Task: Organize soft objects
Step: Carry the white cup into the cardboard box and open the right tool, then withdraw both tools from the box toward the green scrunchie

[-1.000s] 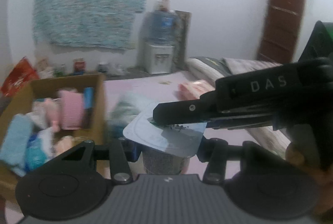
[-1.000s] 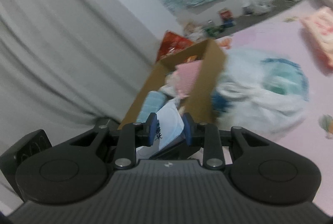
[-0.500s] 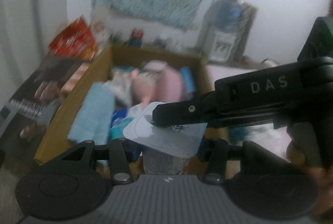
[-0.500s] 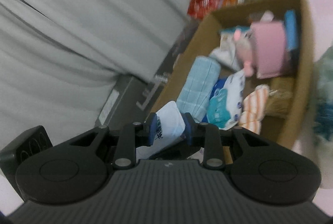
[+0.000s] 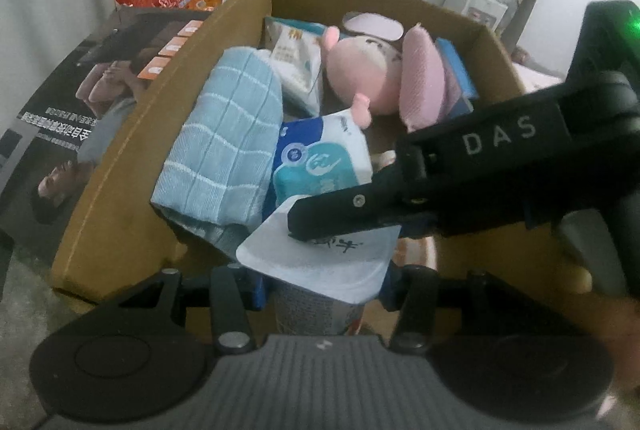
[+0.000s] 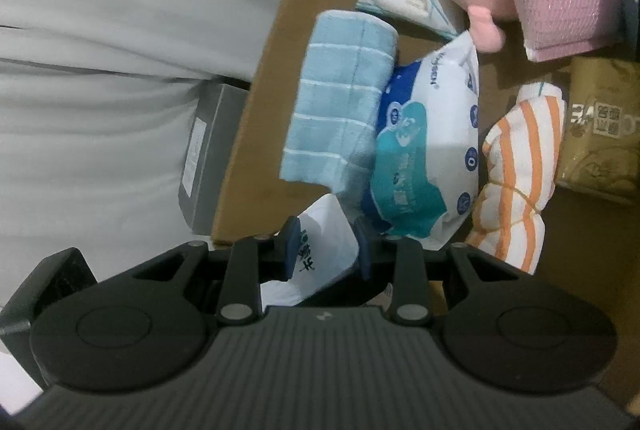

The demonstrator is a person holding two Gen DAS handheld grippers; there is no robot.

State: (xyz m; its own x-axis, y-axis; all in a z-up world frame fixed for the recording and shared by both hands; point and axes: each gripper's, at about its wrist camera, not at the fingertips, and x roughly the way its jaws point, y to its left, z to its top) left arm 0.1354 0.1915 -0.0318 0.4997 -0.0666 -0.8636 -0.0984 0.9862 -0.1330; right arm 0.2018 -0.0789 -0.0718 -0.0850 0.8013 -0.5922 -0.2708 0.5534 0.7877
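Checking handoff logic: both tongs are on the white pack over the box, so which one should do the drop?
Probably left. The left tongs clamp the white pack squarely above the cardboard box. The right tongs, reaching in from the side, are opening around its corner.

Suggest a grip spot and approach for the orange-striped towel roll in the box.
Pinch the orange-striped towel roll across its narrow middle, from above. It lies lengthwise in the cardboard box between the tissue pack and a brown pack; the sides look crowded, the top is exposed.
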